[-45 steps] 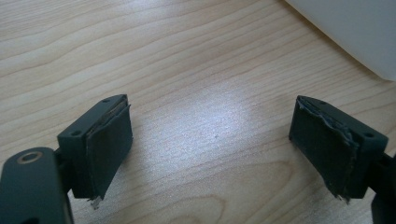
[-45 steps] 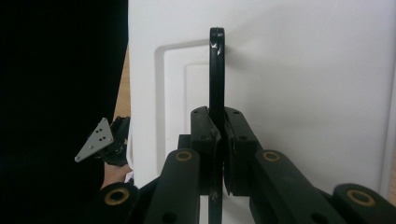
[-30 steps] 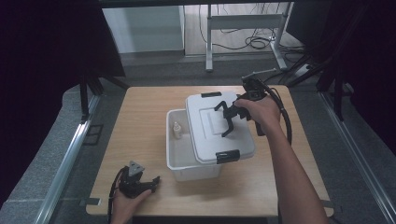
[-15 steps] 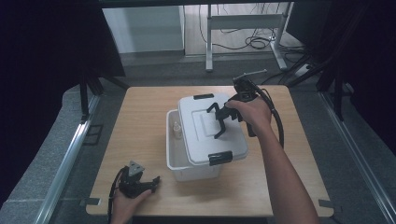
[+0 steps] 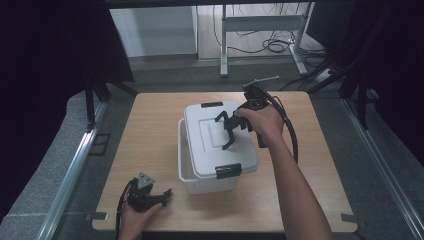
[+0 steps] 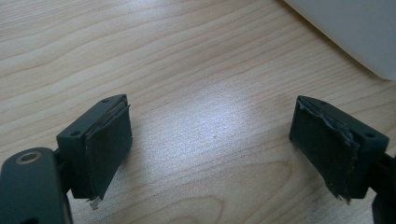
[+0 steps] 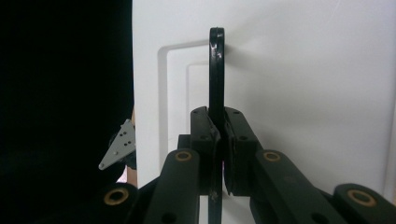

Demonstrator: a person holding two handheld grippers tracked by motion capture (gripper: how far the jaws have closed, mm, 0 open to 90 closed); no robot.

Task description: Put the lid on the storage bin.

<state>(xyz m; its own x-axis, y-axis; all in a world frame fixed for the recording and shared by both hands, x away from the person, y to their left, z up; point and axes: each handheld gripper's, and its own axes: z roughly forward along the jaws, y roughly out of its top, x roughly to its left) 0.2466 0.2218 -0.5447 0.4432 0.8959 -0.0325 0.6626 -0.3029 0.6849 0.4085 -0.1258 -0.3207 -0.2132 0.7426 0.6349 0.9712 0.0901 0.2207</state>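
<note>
Over the white storage bin, the lid was held skewed by its black handle, pinched between right gripper jaws. Left gripper lay spread near the bin. Lid should be squared before lowering.

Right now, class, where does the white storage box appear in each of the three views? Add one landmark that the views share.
High view: white storage box at the picture's centre.
Left gripper view: its wall fills the top right corner.
Right gripper view: its lid lies behind the right gripper, shut on the black lid handle.
Shared landmark: grey three-cornered plate, bottom left in the high view, left of the jaws in the right gripper view.
</note>
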